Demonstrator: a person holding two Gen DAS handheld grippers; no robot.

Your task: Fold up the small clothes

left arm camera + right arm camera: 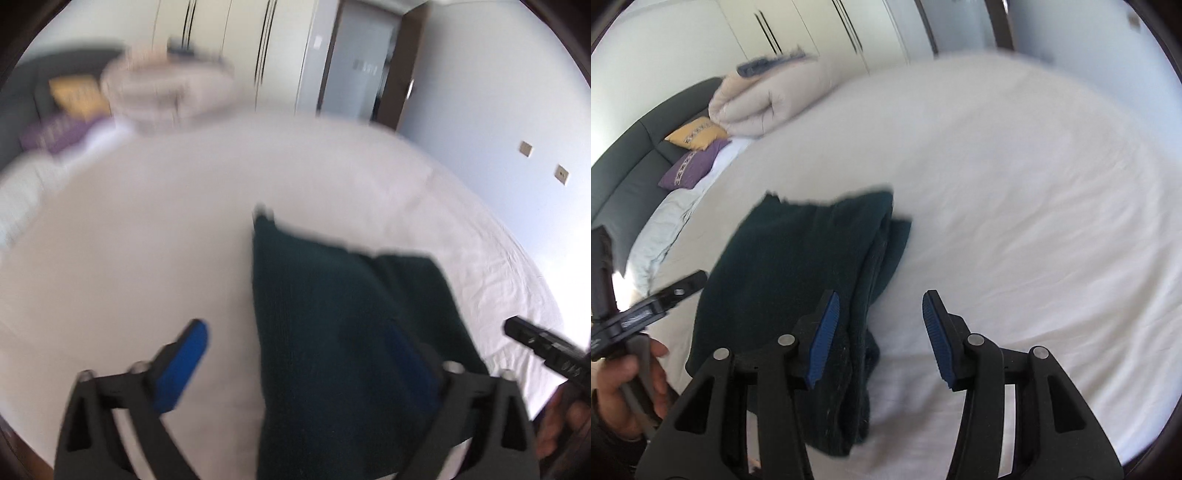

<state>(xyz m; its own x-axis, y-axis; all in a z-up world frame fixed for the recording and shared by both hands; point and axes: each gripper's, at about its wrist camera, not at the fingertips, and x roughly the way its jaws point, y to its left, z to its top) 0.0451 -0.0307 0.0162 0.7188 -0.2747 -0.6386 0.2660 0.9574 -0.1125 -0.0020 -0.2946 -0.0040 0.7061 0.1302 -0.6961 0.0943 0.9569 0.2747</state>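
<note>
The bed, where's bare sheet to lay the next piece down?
Bare white sheet lies right of the dark green garment, toward the wall, and between it and the rolled duvet. Crowded by the headboard: yellow pillow and purple pillow.

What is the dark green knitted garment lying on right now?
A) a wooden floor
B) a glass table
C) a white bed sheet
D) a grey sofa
C: the dark green knitted garment lies folded on the white bed sheet, which spreads around it in both wrist views.
</note>
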